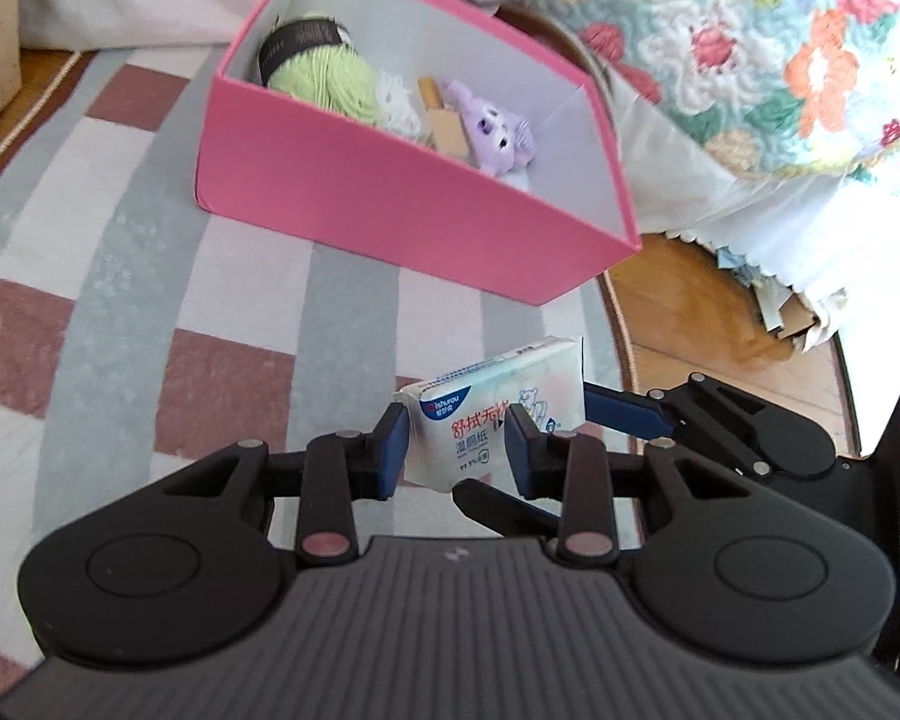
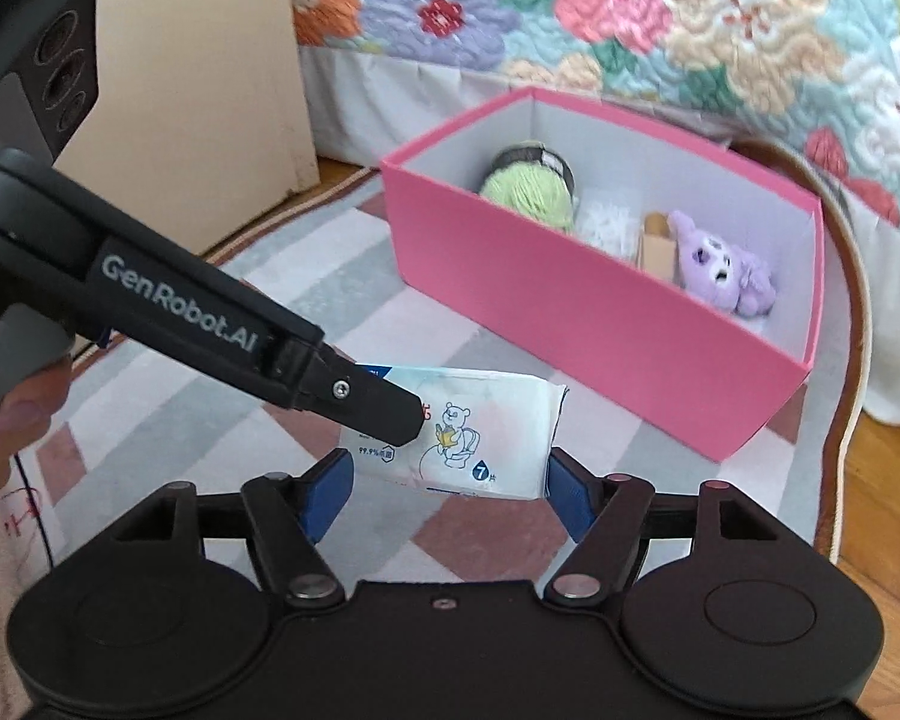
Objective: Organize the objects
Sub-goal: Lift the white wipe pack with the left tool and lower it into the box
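A white wet-wipe pack with a bear drawing hangs above the rug, and my left gripper is shut on its near end. In the right wrist view the pack lies crosswise between the blue pads of my right gripper, which stand open at its two ends without squeezing it. One left finger crosses the pack's top there. A right finger shows beside the pack in the left view. Beyond stands an open pink box.
The box holds a green yarn ball, a white tuft, a brown cardboard piece and a purple plush. A checked rug covers the wood floor. A floral quilt hangs behind, and a beige cabinet stands at the left.
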